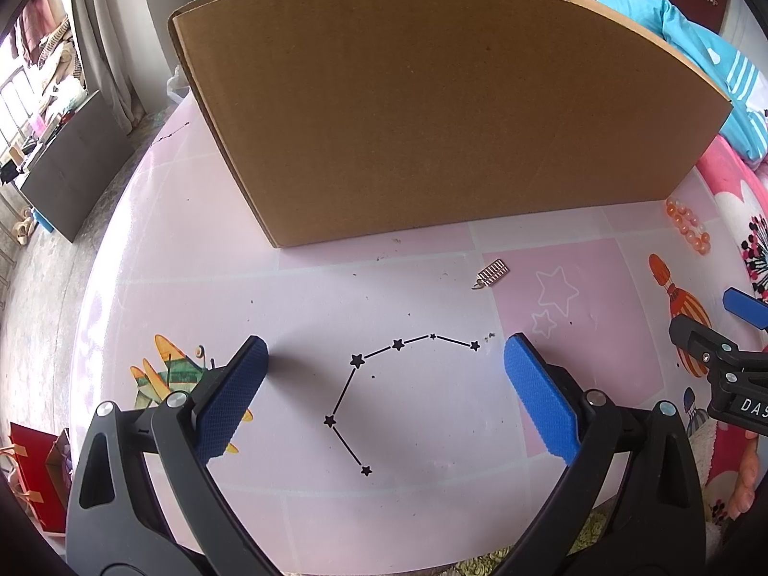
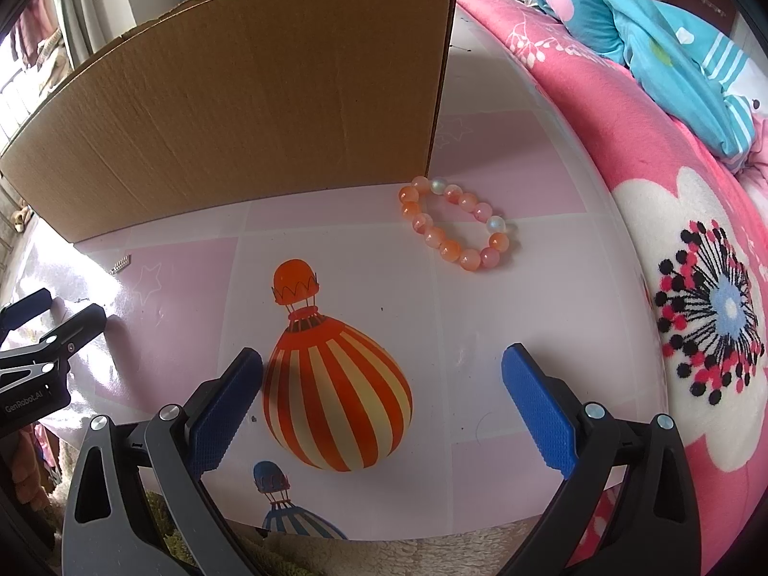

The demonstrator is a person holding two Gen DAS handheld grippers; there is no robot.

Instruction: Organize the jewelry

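Resting low over a glossy pink-and-white checked table mat, the left gripper has its two blue textured pads spread wide apart, with nothing between them; below the gap lies a printed black constellation of stars joined by lines. A small rectangular metal pendant with a ring at one end lies flat on the mat ahead and slightly right of this gripper, near the base of the large brown corrugated cardboard box but apart from it. The box stands upright at the far side of the mat, its plain front wall facing both cameras. In the right wrist view, the right gripper is likewise spread wide and holds nothing, positioned over a printed orange-and-cream striped hot-air balloon. A bracelet of round orange and pale translucent beads lies on the mat ahead and right of this gripper, just beside the front right corner of the box; whether it touches the cardboard cannot be determined. The same bracelet appears at the right edge of the left wrist view. A pink floral blanket borders the mat on the right, with a bundled turquoise fabric item lying on it farther back. Each gripper is partly visible at the edge of the other's view.
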